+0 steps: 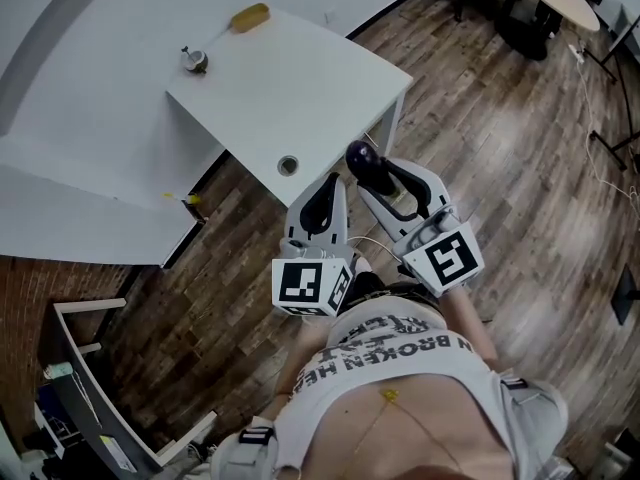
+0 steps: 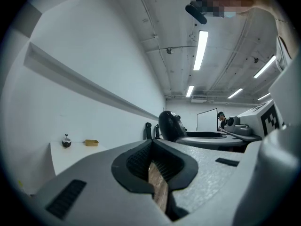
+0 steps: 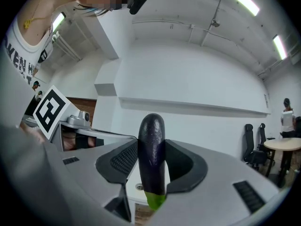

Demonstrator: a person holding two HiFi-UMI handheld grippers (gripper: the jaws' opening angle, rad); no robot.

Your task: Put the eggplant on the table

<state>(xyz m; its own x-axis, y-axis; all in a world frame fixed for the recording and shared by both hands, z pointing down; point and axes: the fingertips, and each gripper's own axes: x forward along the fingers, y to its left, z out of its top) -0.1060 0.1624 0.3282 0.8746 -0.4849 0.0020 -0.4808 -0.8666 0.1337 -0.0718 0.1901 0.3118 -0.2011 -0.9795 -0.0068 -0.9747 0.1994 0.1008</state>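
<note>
Wood-plank floor [image 1: 500, 148] is filling most of the head view. White table [image 1: 290, 88] is standing on it, with its near corner pointing toward the person [image 1: 400, 388], who is standing just short of that corner and wearing a white printed shirt. Both grippers are pointing side by side toward the table edge. Left gripper [image 1: 322, 200] is sitting on the table side. In its own view the left gripper [image 2: 153, 166] is showing dark pads brought together, with only a thin slit of floor between them and nothing in the grip. Right gripper [image 1: 385, 183] is carrying the load. In its own view the right gripper [image 3: 153, 159] is standing with its jaws fairly wide and its pads pressing on both sides of the eggplant [image 3: 151, 149]. The eggplant is standing upright in the grip, dark rounded end up and green stem end down. In the head view the eggplant [image 1: 362, 158] is hanging over the floor just beside the table's near edge, not on the top. From the left gripper view its dark tip [image 2: 170, 125] is showing past the neighbouring gripper. A yellow object [image 1: 249, 16] is lying at the far edge of the table. A small round item [image 1: 194, 60] is sitting near it, apart from it. A cable hole [image 1: 288, 165] is showing in the near corner of the top.
</note>
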